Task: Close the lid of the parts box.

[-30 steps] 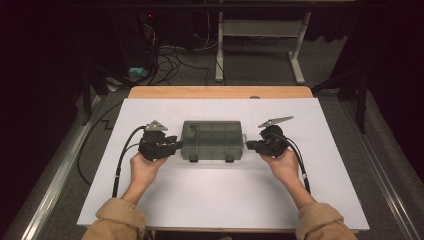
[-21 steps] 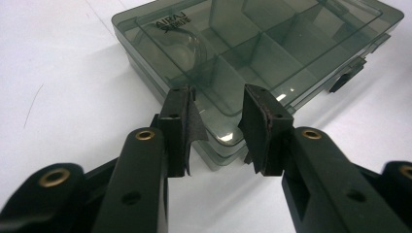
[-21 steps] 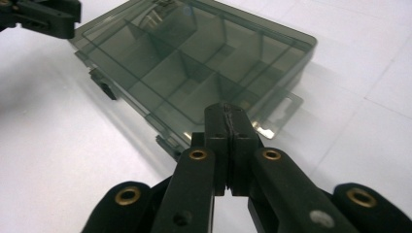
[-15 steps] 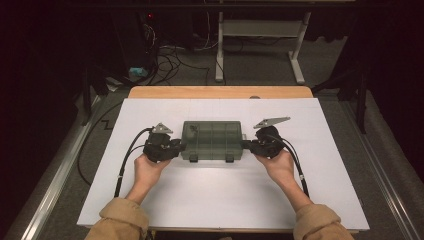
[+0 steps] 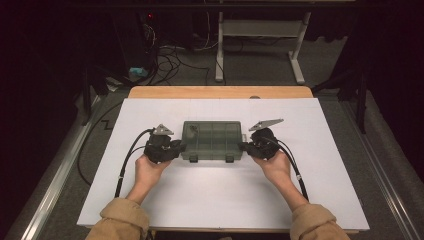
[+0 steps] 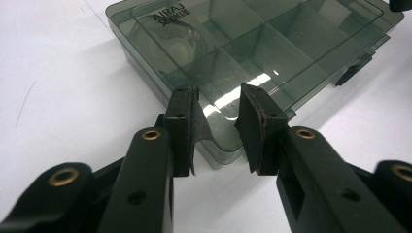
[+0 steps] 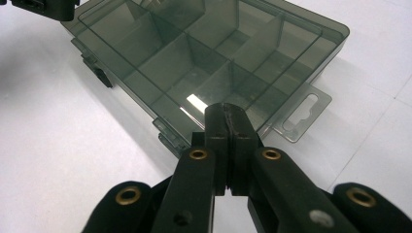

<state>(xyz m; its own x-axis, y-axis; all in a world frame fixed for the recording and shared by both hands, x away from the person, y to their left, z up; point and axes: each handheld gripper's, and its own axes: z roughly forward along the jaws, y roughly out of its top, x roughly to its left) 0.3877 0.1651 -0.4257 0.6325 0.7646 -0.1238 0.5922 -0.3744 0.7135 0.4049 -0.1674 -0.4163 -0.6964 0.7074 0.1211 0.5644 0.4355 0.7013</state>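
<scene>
A smoky, see-through compartment box (image 5: 212,140) lies closed on the white table top (image 5: 215,200), its two latches facing the person. My left gripper (image 5: 179,147) is at its left end. In the left gripper view the jaws (image 6: 218,119) have just been closing but still stand apart, over the box's near corner (image 6: 223,153), with no pad pressing on it. My right gripper (image 5: 244,146) is at the box's right end. Its pads (image 7: 227,121) meet with nothing between them, the tip at the box (image 7: 194,53) edge beside the hang tab (image 7: 303,114).
A wooden strip (image 5: 220,92) borders the table's far edge. Beyond it are floor cables (image 5: 170,55) and a white desk frame (image 5: 260,45). A metal rail (image 5: 55,180) runs along the left. A black cable trails from each gripper towards the person.
Both hands have edged inward, bringing the grippers up against the ends of the box. The box has stayed in place.
</scene>
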